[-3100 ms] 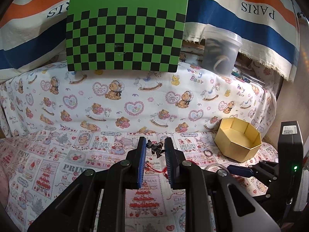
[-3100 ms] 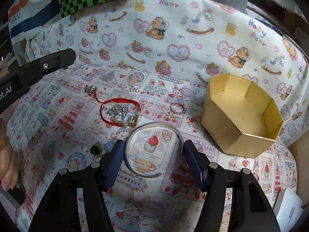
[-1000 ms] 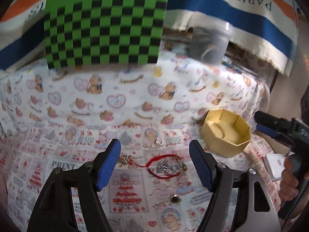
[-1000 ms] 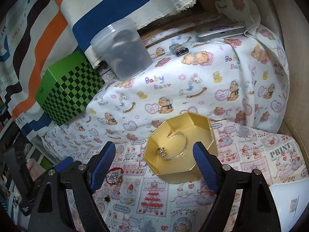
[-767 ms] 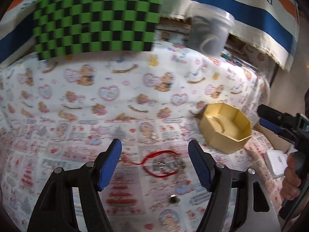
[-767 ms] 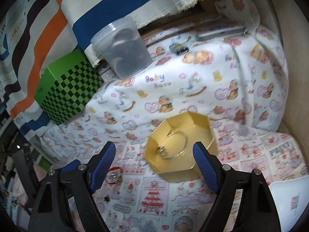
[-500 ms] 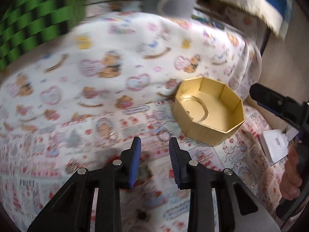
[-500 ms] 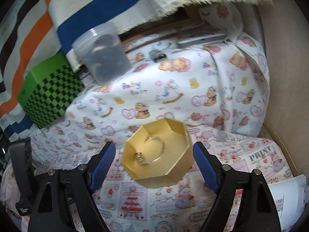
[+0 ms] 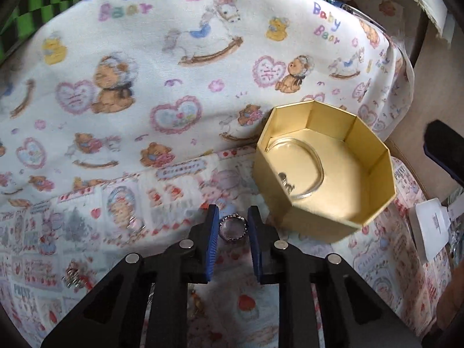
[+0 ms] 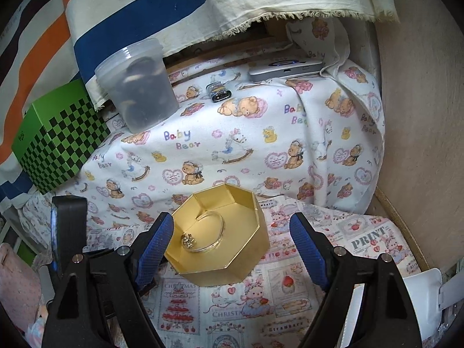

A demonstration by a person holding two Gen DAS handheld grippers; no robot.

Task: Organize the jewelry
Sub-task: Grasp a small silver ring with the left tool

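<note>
While closing, left gripper (image 9: 232,222) jaws flank beaded ring (image 9: 233,228) on printed cloth (image 9: 174,191), pads apparently touching both sides. Gold octagonal box (image 9: 374,203) just right of jaws, holding bangle (image 9: 307,165). Right gripper (image 10: 232,243) jaws wide apart, empty, straddling box beyond tips.
</note>
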